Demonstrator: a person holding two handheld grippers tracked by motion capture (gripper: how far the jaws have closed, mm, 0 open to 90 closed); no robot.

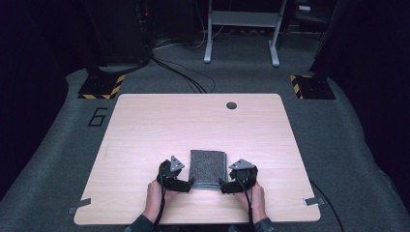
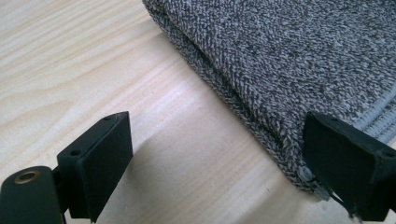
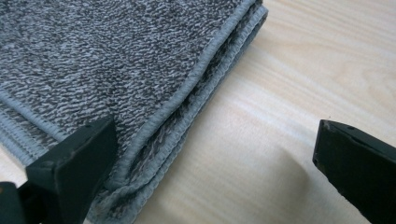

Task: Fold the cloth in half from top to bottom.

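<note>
A folded grey towel (image 1: 208,168) lies flat on the light wooden table (image 1: 193,121), near the front edge at the middle. My left gripper (image 1: 191,183) sits at the towel's near left corner, my right gripper (image 1: 223,186) at its near right corner. In the left gripper view the left gripper (image 2: 219,163) is open: one jaw stands over bare wood, the other over the towel (image 2: 289,56) at its corner. In the right gripper view the right gripper (image 3: 215,163) is open wide, with one jaw over the towel's (image 3: 107,60) hemmed edge and the other above the wood. Neither grips the cloth.
A dark round hole (image 1: 231,105) sits near the table's far edge. Grey tape tabs (image 1: 79,205) mark the front corners. Beyond the table are carpet, cables, white frame legs (image 1: 208,48) and two yellow-black striped bases (image 1: 101,87).
</note>
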